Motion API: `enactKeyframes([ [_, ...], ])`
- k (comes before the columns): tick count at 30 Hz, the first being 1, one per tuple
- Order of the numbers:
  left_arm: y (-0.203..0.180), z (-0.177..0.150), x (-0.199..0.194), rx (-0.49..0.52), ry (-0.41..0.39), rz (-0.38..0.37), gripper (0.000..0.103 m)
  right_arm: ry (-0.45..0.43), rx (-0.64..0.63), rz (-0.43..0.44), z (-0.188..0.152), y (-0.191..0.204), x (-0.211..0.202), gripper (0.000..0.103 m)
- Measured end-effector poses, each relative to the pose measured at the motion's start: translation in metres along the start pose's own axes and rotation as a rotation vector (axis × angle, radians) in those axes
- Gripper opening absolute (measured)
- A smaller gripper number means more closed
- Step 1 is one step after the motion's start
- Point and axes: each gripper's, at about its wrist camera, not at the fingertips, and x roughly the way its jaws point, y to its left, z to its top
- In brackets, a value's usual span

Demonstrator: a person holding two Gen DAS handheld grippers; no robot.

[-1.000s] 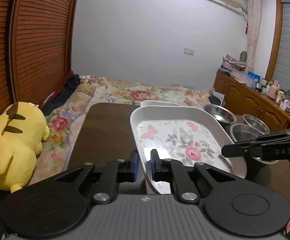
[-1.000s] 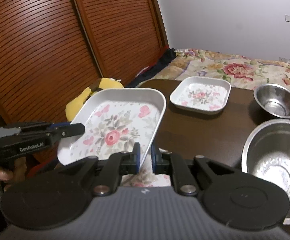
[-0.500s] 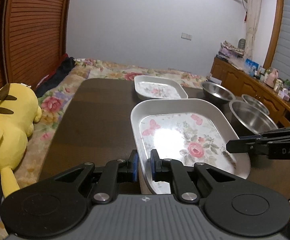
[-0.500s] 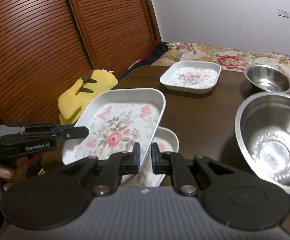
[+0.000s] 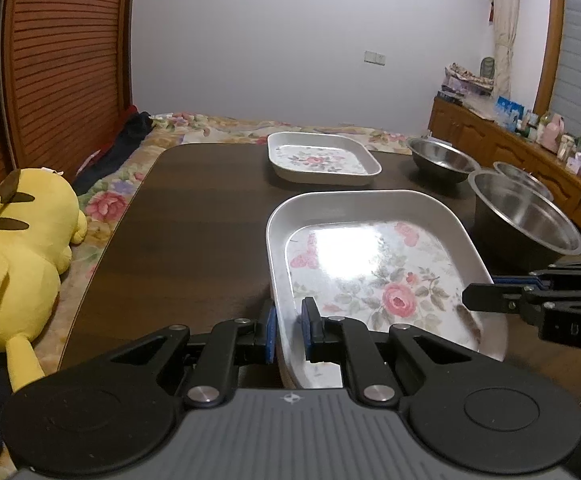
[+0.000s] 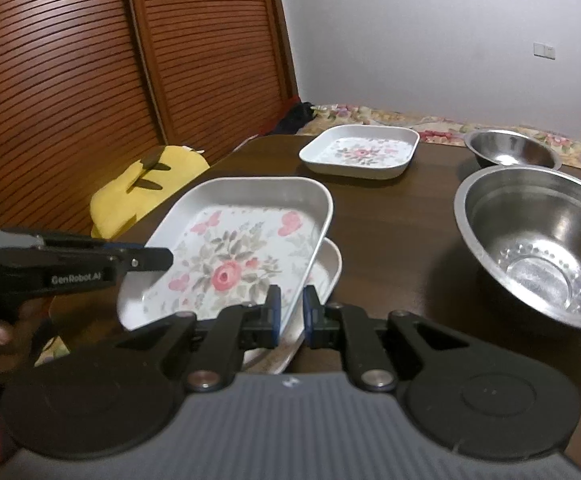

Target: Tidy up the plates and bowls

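Note:
Both grippers hold a large white floral plate (image 5: 374, 256) (image 6: 246, 248) by opposite rims, low over the near end of the dark table (image 5: 194, 232). My left gripper (image 5: 289, 330) is shut on its left rim, and my right gripper (image 6: 289, 314) is shut on its right rim. Under it lies another floral plate (image 6: 326, 276), mostly hidden. A smaller floral plate (image 5: 322, 158) (image 6: 360, 152) rests at the far end. A big steel bowl (image 5: 524, 216) (image 6: 538, 240) stands to the right, and a smaller steel bowl (image 5: 440, 158) (image 6: 510, 152) sits behind it.
A third steel bowl (image 5: 524, 174) peeks out behind the big one. A yellow plush toy (image 5: 14, 256) lies left of the table on a floral bedspread (image 5: 106, 200). Slatted wooden doors (image 6: 90, 80) line the left. A cluttered sideboard (image 5: 530, 140) runs along the right.
The held plate has come down from a raised, tilted pose to nearly level, just above the plate beneath. Both grippers kept their hold and dropped toward the table.

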Motion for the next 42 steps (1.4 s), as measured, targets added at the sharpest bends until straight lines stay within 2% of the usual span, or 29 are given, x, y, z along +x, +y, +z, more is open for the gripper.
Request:
enactKeyframes([
  [36, 0.003, -0.007, 0.011, -0.015, 0.011, 0.015, 0.014, -0.045, 0.022, -0.016, -0.009, -0.004, 0.000, 0.017],
  [42, 0.006, 0.000, 0.005, -0.023, -0.015, 0.015, 0.021, -0.061, 0.027, -0.016, -0.005, -0.008, -0.004, 0.017],
])
